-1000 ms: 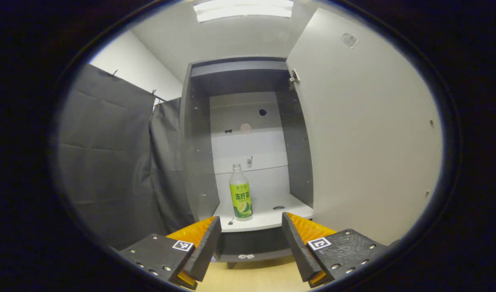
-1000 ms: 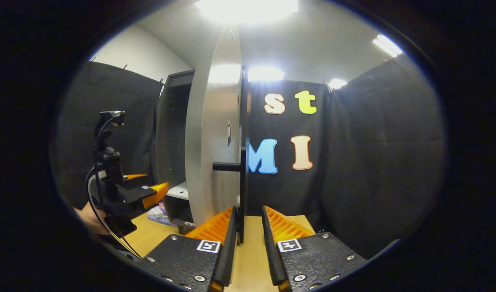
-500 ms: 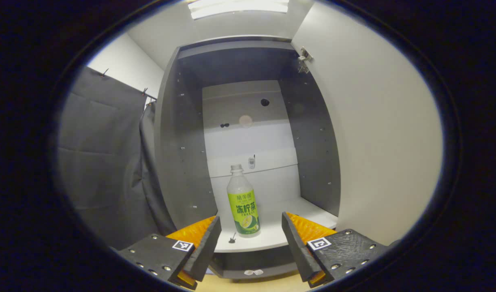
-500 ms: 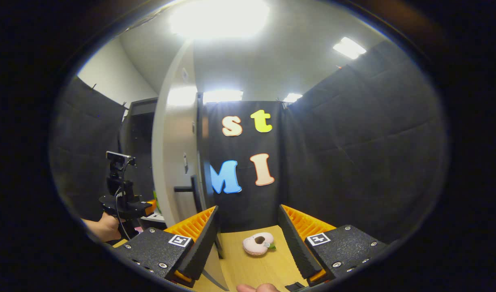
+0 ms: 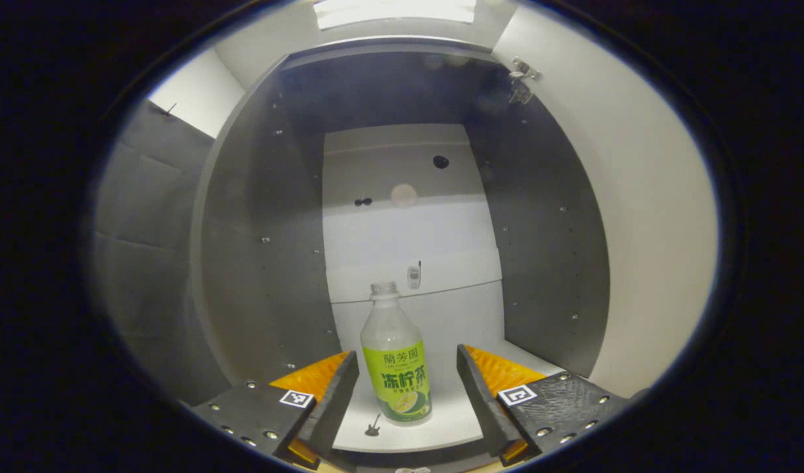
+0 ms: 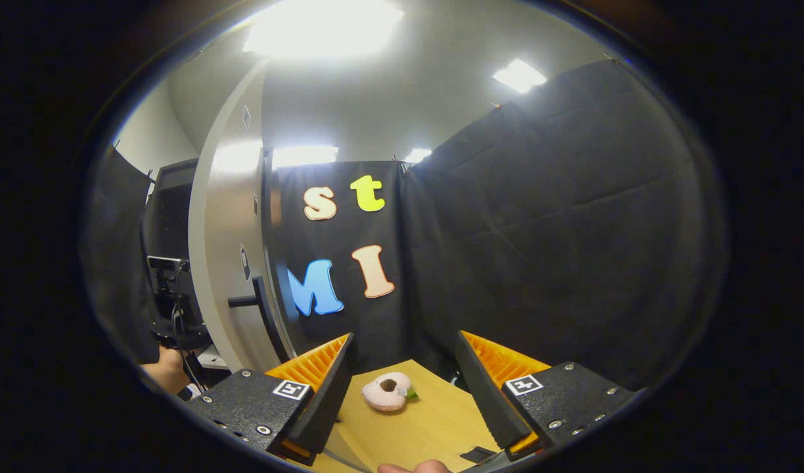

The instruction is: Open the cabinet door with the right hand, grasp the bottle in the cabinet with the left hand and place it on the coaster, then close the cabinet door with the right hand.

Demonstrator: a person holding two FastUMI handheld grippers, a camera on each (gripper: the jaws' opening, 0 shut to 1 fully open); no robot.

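My left tool is wide open, empty, straddling the bottle; thin, slippery plastic, probably light, so I'd grip the labelled middle.

Right tool open, empty.

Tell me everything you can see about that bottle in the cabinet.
The bottle is clear plastic, pale inside, with a narrow neck and a green label round its lower half. It stands upright on the white cabinet floor, touched only by that floor. The left gripper is open, its fingers apart on either side of the bottle.
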